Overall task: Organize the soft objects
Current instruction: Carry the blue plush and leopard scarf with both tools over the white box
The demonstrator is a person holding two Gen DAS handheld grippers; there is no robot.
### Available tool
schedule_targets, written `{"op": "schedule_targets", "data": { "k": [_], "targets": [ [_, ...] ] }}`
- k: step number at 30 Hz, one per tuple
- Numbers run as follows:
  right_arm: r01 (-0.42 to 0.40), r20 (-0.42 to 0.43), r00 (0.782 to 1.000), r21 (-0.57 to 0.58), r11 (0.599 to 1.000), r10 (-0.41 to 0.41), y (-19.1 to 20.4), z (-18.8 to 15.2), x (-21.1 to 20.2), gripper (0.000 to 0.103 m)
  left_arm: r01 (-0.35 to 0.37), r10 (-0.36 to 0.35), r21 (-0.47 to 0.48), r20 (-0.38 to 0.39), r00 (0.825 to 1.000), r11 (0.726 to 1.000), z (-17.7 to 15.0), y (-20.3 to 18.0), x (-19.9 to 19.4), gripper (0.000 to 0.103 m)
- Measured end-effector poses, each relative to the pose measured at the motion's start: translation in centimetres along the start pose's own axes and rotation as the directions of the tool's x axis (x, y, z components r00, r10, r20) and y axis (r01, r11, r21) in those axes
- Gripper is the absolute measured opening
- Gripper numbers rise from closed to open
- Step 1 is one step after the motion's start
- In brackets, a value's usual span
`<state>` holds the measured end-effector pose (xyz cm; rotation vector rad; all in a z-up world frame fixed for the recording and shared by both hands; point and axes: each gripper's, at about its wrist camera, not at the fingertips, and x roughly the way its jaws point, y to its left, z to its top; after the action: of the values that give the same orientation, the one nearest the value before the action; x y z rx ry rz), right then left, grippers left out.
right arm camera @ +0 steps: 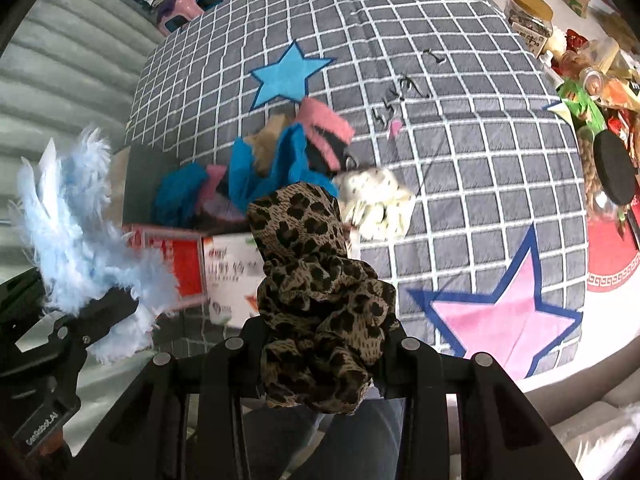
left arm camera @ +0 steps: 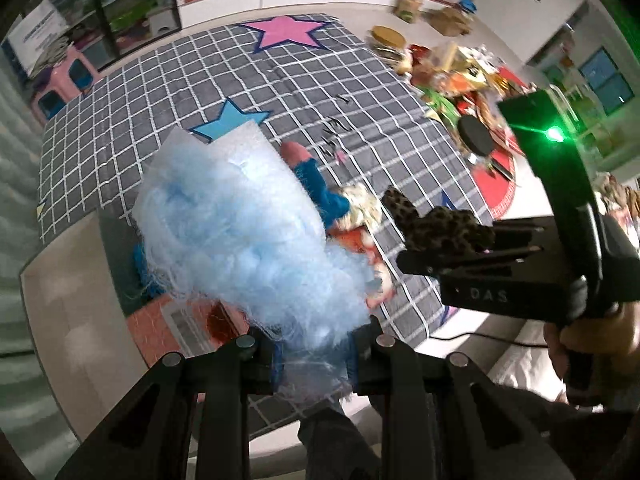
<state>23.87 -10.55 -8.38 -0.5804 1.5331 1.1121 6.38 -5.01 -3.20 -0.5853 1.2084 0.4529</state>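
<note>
A: What takes up most of the view?

B: A grey checked blanket (right arm camera: 460, 168) with pink and blue stars, spread flat. At its near left edge sits an open cardboard box (right arm camera: 224, 268) with red and white printed flaps.

A: What is in the box?

B: A heap of soft things: blue cloth (right arm camera: 288, 160), a pink piece (right arm camera: 326, 122) on top, some tan fabric. A cream dotted cloth (right arm camera: 376, 200) lies on the blanket touching the heap's right side.

A: And the left tool?

B: The left tool (left arm camera: 312, 354) is clenched on a fluffy light-blue puff (left arm camera: 248, 240), held up above the box and blocking much of it in the left wrist view. In the right wrist view the same puff (right arm camera: 76, 232) shows at far left, beside the box.

A: The right one?

B: The right tool (right arm camera: 320, 350) is clamped on a leopard-print scrunchie (right arm camera: 316, 292), raised over the blanket's near edge, just right of the box. From the left wrist view the scrunchie (left arm camera: 436, 224) sticks out past the right tool's fingers (left arm camera: 452, 260).

A: Anything else?

B: A cluttered desk (left arm camera: 512, 208) along the right, with a gold-lidded jar (right arm camera: 530, 12) and a black round disc (right arm camera: 614, 168).
</note>
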Motion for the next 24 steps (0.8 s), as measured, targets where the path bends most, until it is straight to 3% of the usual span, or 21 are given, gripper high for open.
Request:
{"op": "schedule_targets", "data": {
  "k": [11,24],
  "targets": [
    [-0.003,-0.039,0.999,-0.089,0.996,0.0,2.9,-4.0,1.0,0.039,-0.004,0.004,-0.005,0.049,0.999,1.0,-4.1,1.1,-2.8,0.026],
    [-0.048,-0.074,0.997,-0.304,0.952,0.026,10.2,-6.9,1.7,0.039,-0.057,0.079,-0.171,0.125,0.989,0.984,-8.0,5.8,-6.9,0.026]
  ]
}}
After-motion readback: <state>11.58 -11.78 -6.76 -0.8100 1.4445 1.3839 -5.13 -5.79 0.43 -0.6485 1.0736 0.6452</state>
